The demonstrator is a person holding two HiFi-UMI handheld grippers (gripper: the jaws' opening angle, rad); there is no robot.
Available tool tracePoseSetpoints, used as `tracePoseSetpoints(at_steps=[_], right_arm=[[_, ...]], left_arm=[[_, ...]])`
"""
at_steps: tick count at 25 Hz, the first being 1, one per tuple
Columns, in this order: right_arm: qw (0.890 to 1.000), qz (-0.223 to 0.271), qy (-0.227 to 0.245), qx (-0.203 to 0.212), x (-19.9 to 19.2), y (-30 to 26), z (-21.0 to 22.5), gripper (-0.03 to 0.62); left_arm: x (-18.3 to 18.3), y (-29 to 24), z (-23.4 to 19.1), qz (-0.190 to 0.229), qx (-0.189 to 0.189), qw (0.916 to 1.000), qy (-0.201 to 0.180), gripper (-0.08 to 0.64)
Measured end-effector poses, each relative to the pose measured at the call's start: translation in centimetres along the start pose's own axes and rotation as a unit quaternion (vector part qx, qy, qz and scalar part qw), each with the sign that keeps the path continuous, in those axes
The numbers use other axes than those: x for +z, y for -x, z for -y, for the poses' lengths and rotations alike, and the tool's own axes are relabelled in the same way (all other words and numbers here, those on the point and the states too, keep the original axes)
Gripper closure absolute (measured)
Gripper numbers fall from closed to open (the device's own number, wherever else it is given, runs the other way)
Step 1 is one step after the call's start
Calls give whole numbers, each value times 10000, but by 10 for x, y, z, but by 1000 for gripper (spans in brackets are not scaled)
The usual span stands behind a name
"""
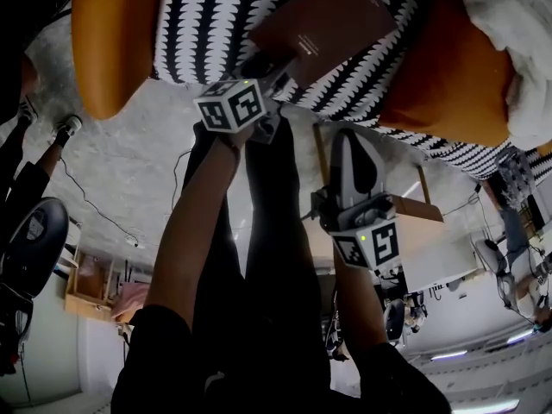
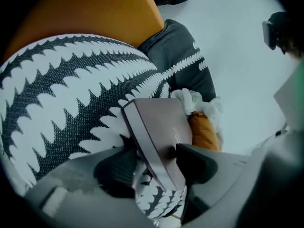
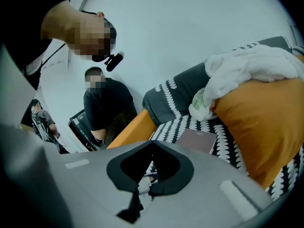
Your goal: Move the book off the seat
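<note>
A thin brown book (image 1: pixel 323 20) lies on the black-and-white patterned seat (image 1: pixel 207 24) of an orange armchair. My left gripper (image 1: pixel 278 74) reaches onto the seat and is shut on the book's near edge. In the left gripper view the book (image 2: pixel 159 125) stands tilted between the two dark pads, one at its spine and one on its cover. My right gripper (image 1: pixel 349 141) hangs back from the seat over the floor, shut with nothing in it. In the right gripper view its pads (image 3: pixel 159 175) meet, and the book (image 3: pixel 197 140) lies beyond them on the seat (image 3: pixel 178 122).
Orange armrests (image 1: pixel 116 33) (image 1: pixel 453 67) flank the seat. A white blanket (image 1: pixel 509 15) is heaped on the right armrest. A cardboard box (image 1: pixel 414 210) and an office chair (image 1: pixel 30 248) stand on the floor. A seated person (image 3: pixel 107 106) is beyond the chair.
</note>
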State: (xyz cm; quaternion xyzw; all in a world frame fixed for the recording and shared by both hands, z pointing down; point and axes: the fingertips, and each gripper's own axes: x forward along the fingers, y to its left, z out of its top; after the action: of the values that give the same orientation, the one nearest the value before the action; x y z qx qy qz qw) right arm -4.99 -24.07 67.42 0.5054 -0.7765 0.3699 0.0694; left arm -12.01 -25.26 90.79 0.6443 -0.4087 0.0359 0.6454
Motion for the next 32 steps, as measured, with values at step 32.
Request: tracePoseSetpoints(at_steps=[32], right_arm=[[9997, 125, 57, -198, -15, 17, -21, 584]], left_arm=[[23, 56, 45, 689, 124, 9844, -1612, 390]])
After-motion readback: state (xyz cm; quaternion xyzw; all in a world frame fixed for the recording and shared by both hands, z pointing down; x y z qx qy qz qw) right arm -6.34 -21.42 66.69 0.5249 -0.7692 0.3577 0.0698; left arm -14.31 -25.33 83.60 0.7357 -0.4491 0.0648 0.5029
